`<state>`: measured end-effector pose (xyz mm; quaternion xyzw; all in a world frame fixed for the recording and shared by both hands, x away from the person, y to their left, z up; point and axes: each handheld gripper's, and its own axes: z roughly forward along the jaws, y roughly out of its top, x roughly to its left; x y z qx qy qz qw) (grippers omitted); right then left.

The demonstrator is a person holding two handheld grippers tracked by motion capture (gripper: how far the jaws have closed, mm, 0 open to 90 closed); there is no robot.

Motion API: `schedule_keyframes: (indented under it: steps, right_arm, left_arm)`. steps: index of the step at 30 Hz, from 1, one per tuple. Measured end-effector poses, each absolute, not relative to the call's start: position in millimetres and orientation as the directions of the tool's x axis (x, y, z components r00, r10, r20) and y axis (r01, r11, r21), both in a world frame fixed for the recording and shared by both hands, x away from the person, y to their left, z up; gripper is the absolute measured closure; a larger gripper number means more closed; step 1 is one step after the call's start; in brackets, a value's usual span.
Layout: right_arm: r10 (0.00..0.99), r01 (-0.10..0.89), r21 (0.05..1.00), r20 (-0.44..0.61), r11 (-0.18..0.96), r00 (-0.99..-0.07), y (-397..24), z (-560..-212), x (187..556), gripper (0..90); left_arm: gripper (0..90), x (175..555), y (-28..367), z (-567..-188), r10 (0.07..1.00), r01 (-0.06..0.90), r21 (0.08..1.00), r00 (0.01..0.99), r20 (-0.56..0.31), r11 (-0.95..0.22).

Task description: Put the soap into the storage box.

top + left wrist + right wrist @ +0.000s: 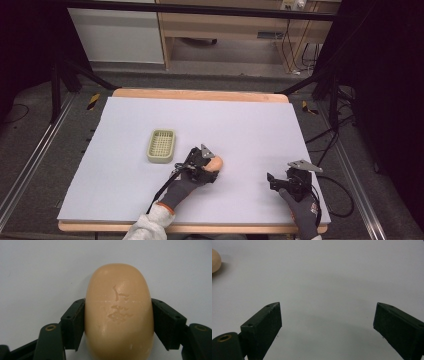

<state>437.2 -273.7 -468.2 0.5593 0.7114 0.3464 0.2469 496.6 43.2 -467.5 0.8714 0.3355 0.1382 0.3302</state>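
A peach-coloured oval bar of soap with a stamped mark lies on the white table sheet, and my left gripper is shut on its two long sides. From above, the soap peeks out past my left gripper near the table's middle front. A pale green slotted soap dish sits empty just to the left and farther back. My right gripper stands open over bare sheet, with the soap's edge far off at the left. It rests at the front right.
The white sheet covers a wooden table whose edge shows at the back. Black frame legs and cables stand on the floor at both sides. A wooden cabinet stands behind.
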Motion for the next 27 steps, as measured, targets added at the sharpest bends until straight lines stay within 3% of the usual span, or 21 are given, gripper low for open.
schedule_keyframes:
  steps: [27]
  right_arm:
    - [0.968, 0.626, 0.769, 0.036, 0.133, -0.249, -274.2, -468.6, 437.5, 8.4]
  left_arm:
    - [31.7, 483.7, 96.8, -429.6, 0.703, 0.471, 0.72, 0.71, 0.032, -0.509]
